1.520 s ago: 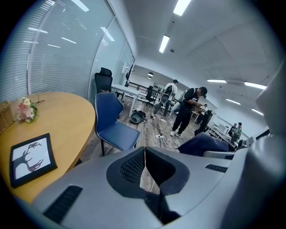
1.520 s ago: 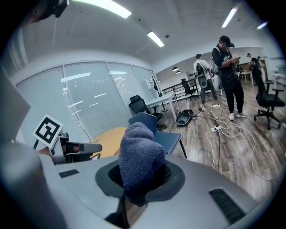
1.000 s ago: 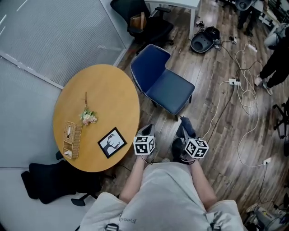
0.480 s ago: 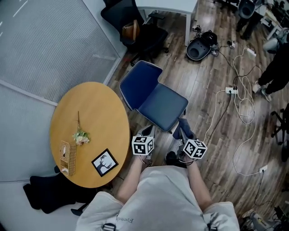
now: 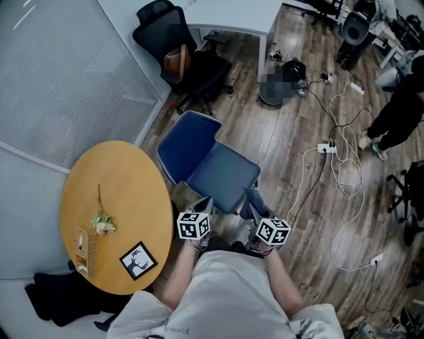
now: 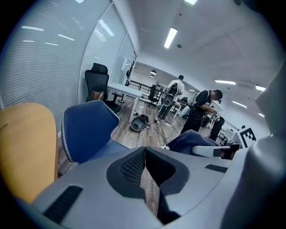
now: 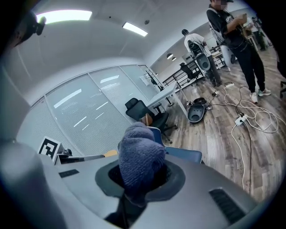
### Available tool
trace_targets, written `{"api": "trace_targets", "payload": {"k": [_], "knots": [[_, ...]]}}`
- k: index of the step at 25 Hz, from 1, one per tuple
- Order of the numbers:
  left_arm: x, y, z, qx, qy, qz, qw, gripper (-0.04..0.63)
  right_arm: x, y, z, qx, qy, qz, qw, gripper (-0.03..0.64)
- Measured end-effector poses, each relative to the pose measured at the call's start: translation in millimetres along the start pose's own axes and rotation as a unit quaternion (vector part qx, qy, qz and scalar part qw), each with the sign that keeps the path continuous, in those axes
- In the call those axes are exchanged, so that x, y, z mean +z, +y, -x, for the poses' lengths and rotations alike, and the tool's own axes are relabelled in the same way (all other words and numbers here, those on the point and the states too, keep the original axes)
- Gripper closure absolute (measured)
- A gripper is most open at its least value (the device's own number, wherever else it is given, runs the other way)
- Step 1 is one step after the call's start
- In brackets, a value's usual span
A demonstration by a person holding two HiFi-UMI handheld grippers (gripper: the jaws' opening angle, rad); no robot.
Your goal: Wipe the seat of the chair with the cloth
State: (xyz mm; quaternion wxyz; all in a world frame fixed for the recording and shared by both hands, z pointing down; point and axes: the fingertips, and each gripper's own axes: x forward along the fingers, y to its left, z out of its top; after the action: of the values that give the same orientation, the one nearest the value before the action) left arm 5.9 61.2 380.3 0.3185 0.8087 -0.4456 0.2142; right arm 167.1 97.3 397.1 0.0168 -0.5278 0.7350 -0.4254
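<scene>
A blue chair [image 5: 222, 175] stands on the wood floor just ahead of me, its back [image 5: 183, 152] towards the round table. My left gripper [image 5: 203, 203] hovers at the seat's near edge; in the left gripper view its jaws [image 6: 144, 154] are pressed together with nothing between them, and the chair back [image 6: 87, 129] rises to the left. My right gripper [image 5: 252, 204] is shut on a bunched blue-grey cloth [image 7: 140, 159], which hangs near the seat's front right corner [image 7: 185, 155]. The cloth [image 6: 192, 142] also shows at the right in the left gripper view.
A round yellow table [image 5: 126, 198] sits at the left with a flower sprig [image 5: 101, 222], a picture frame [image 5: 138, 260] and a woven tray [image 5: 83, 250]. Beyond are a black office chair [image 5: 179, 53], a white desk [image 5: 232, 13], floor cables [image 5: 338, 165] and a person [image 5: 397, 112].
The chair and table have slid down and left in the head view, so the chair now lies closer to both grippers. Both grippers keep their pose and hold.
</scene>
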Motion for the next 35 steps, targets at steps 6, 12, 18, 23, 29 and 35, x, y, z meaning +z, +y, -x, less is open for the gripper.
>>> {"api": "trace_targets", "payload": {"k": [6, 12, 18, 23, 29, 35], "knots": [[-1, 33, 10, 0.047, 0.009, 0.005, 0.9989, 0.568, -35, -11, -7, -0.002, 0.052, -0.023, 0.998, 0.551], [15, 73, -17, 0.057, 0.006, 0.01, 0.9983, 0.568, -26, -20, -48, -0.001, 0.098, 0.041, 0.994, 0.551], [13, 95, -65, 0.055, 0.018, 0.014, 0.9982, 0.568, 7, -36, -113, -0.006, 0.089, 0.07, 0.994, 0.551], [4, 119, -103, 0.053, 0.031, -0.001, 0.9981, 0.568, -4, -37, -159, 0.011, 0.124, 0.099, 0.987, 0.551], [-14, 149, -151, 0.041, 0.058, 0.003, 0.9975, 0.568, -14, -73, -213, -0.003, 0.146, 0.133, 0.98, 0.55], [-33, 170, -190, 0.021, 0.088, -0.012, 0.9958, 0.568, -22, -119, -275, -0.024, 0.148, 0.131, 0.98, 0.551]]}}
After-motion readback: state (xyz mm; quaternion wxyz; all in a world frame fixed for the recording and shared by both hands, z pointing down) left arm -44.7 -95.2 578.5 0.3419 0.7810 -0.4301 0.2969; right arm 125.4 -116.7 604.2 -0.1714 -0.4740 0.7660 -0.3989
